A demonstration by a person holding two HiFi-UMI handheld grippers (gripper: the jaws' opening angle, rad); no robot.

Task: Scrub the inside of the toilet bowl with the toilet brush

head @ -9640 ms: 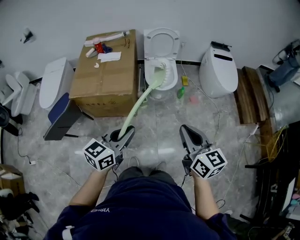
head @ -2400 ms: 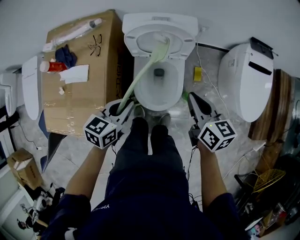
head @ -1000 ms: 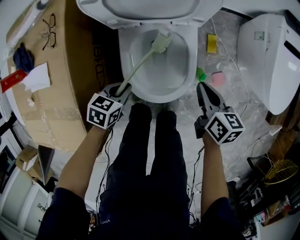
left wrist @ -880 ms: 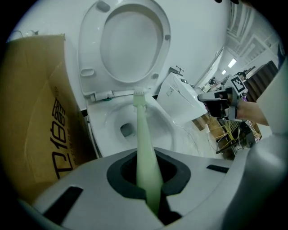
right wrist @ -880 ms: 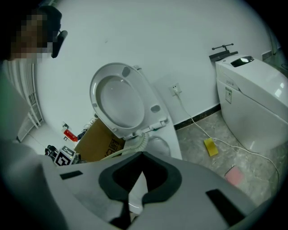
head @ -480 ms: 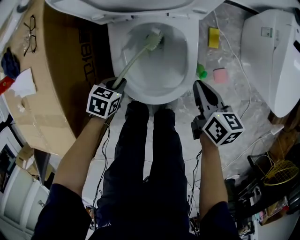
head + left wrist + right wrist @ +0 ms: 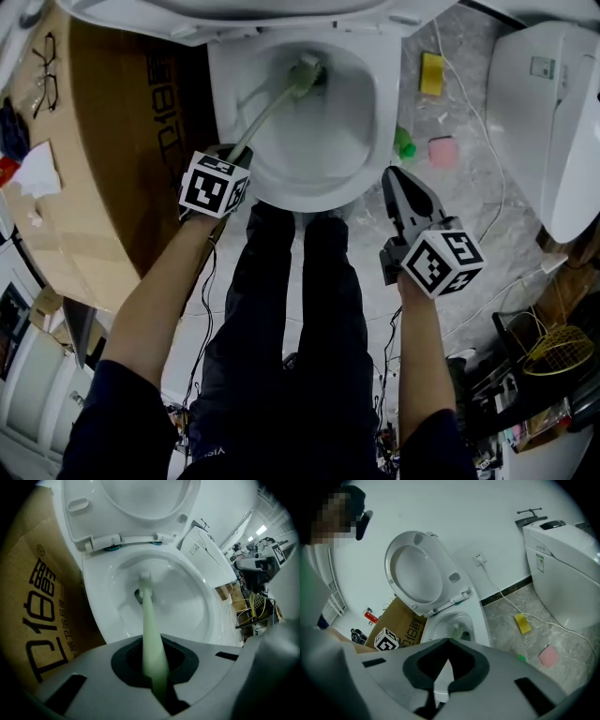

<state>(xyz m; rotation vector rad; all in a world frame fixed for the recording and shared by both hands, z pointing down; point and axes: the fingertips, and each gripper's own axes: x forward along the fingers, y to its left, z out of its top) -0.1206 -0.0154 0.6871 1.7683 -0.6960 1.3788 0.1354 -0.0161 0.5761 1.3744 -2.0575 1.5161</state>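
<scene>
Head view: the toilet bowl sits at 12 o'clock with its seat raised. The left gripper, at the bowl's 8 o'clock rim, is clamped on the pale green toilet brush. The brush head lies deep inside, by the drain at the bowl's 12 o'clock side. The right gripper hangs outside the rim at the bowl's 4 o'clock, over the floor. A cardboard box stands just beside the bowl at 9 o'clock.

Left gripper view: the jaws pinch the handle in their notch, and the shaft runs toward 12 o'clock to the bristles at the drain mouth.

Right gripper view: the 2 jaws meet with nothing between them, and the bowl shows beyond at 12 o'clock.

The hold is far from the head on a long, slim handle, so a hard push could likely twist the shaft in the jaws or bend it. A sweep toward 9 o'clock might knock the left gripper against the rim or the box. Fast strokes could splash water out.
</scene>
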